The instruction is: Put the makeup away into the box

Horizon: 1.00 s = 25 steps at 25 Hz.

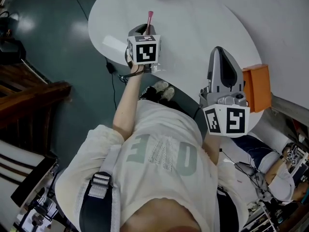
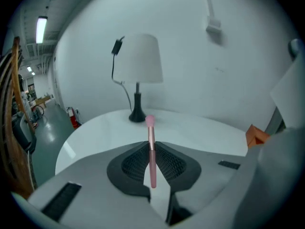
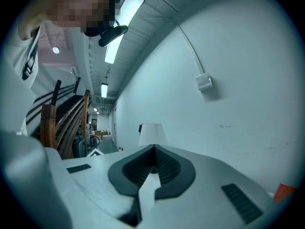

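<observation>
1. The white round table (image 1: pixel 193 28) is lying below and ahead of the left gripper (image 2: pixel 151 146). If the grip is slackening over it, the held item is likely dropping onto the top and possibly rolling off the near edge to the floor.
2. The lamp (image 2: pixel 137 61) is standing straight ahead of the left gripper, well beyond its tips. A swing that is carrying too far forward is risking a knock on the shade or a snag on its cord.
3. The orange box (image 2: pixel 256 135) is sitting off to the left gripper's right, just beside the right gripper (image 1: pixel 219 52). No view is showing its opening, so a tip-first entry is risking a catch on the rim.
4. The right gripper is hanging level with its jaws pressed together on nothing. It is sitting between the left gripper and the box, so a direct crossing is risking a collision.
5. The pink makeup brush (image 2: pixel 152 168) is being pinched in the left gripper's clenched jaws, its head sticking out past the tips. With such a thin, round handle, I judge it is liable to be pivoting or sliding in the pads during a quick turn.
</observation>
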Available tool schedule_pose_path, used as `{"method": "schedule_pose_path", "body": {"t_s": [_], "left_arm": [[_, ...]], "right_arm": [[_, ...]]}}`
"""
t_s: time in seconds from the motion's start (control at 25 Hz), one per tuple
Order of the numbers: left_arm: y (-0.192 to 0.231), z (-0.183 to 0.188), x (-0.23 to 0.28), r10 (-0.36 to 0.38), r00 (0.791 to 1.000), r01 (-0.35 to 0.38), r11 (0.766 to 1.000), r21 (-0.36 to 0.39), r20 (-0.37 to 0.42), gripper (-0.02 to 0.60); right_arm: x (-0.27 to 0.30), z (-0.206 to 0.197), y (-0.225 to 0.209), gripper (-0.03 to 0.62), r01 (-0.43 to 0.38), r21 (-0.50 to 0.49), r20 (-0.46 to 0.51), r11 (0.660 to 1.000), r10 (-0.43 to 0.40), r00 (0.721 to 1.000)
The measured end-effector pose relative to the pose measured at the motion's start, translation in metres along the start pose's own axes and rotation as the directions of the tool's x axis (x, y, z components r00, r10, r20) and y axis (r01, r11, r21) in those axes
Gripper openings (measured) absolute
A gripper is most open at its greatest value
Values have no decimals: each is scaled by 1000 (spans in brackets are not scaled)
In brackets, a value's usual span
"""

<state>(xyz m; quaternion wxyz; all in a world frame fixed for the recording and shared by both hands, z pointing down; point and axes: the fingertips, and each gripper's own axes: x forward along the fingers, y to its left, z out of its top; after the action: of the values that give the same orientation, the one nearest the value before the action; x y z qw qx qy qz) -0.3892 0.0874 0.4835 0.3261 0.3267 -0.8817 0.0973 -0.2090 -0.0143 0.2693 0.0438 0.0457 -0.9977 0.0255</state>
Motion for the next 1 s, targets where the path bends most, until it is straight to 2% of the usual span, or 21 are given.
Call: {"method": "schedule_pose_path", "body": {"t_s": [0.08, 0.12, 0.24, 0.4, 0.52, 0.8, 0.88, 1.0], "left_arm": [[-21, 47, -25, -45, 991, 42, 999, 31, 124, 49], [-33, 68, -42, -71, 980, 63, 997, 47, 186, 49], [-70, 113, -94, -156, 924, 130, 987, 99, 348, 49], [-136, 138, -138, -270, 844, 199, 960, 198, 463, 49], [-167, 146, -155, -325, 805, 224, 941, 254, 496, 49], [-177, 148, -169, -380, 783, 246, 916, 316, 492, 49], [-180, 150, -178, -416, 769, 268, 899, 346, 485, 49], [-206, 147, -174, -479, 753, 308, 862, 402, 450, 49]], "right_arm": [[-4, 7, -4, 5, 22, -4, 29, 1000, -22, 999], [-6, 10, -6, 5, 30, -5, 41, 1000, -30, 999], [-12, 15, -10, 5, 45, -5, 63, 999, -44, 997], [-30, 17, -34, 5, 82, 0, 102, 997, -82, 991], [-43, 20, -46, 5, 113, 3, 125, 994, -113, 986], [-56, 26, -41, 5, 156, 0, 134, 988, -155, 979], [-60, 31, -33, 5, 182, 2, 138, 983, -180, 974], [-72, 27, -43, 5, 234, 18, 136, 972, -235, 963]]}}
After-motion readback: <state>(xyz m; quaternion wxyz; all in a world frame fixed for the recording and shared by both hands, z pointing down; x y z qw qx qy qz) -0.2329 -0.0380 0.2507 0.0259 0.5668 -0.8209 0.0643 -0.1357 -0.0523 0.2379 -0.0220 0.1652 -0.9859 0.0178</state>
